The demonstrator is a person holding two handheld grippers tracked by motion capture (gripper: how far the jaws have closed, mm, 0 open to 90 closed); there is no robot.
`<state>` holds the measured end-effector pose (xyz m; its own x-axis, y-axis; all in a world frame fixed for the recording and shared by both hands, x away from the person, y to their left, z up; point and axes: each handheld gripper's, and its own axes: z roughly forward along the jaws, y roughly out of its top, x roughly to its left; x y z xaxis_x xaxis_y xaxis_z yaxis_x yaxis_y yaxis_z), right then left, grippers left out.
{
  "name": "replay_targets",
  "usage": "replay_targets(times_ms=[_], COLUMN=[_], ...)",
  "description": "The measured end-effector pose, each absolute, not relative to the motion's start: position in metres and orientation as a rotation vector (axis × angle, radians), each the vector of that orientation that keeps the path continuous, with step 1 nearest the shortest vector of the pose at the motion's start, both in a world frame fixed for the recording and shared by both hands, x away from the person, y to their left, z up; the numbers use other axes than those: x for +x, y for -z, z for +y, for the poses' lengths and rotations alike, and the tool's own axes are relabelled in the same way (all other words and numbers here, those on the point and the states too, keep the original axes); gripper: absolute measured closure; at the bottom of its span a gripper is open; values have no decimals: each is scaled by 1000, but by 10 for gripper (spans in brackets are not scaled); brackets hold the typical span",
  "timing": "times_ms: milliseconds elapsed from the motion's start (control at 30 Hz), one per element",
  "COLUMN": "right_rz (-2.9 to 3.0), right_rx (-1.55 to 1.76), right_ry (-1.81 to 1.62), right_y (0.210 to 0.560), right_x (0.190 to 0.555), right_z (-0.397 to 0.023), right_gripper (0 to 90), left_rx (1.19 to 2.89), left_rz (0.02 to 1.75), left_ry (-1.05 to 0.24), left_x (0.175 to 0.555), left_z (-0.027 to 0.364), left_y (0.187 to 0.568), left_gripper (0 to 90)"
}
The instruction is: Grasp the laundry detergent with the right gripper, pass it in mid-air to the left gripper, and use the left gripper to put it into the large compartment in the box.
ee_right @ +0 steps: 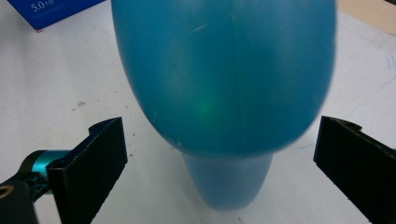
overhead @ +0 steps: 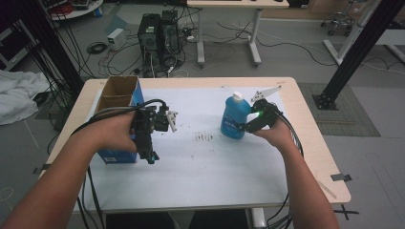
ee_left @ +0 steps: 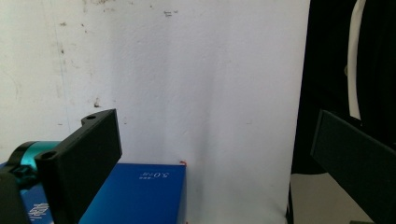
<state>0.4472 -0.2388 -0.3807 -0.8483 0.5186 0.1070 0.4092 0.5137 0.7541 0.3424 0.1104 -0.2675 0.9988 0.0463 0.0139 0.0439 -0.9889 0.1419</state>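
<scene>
High view: the blue bottle [overhead: 235,116] with a white cap stands upright right of centre on the white sheet [overhead: 210,162] covering the desk [overhead: 313,143]. The right tongs [overhead: 249,125] reach it from the right. The left tongs [overhead: 149,155], left of centre, hang beside an open blue cardboard box [overhead: 118,100].

Left gripper view: the left tongs [ee_left: 224,158] are wide apart, empty, with the box's blue corner [ee_left: 140,193] at lower left.

Right gripper view: the right tongs [ee_right: 219,163] are spread apart on either side of the bottle [ee_right: 224,79], not touching it.

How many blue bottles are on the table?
1. The blue bottle stands on the white sheet, right by the right gripper, whose open jaws sit either side of it.
</scene>
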Motion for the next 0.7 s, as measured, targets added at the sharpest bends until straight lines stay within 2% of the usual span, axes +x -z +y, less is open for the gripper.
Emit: replay_targets(times_ms=[700], right_rz=[2566], right_rx=[809], right_ry=[-1252], right_y=[400], right_x=[452], right_z=[-231], right_gripper=[34], left_rx=[3005], left_rz=[79], left_ry=[-21], left_x=[342], left_z=[113], left_y=[271], left_gripper=[17])
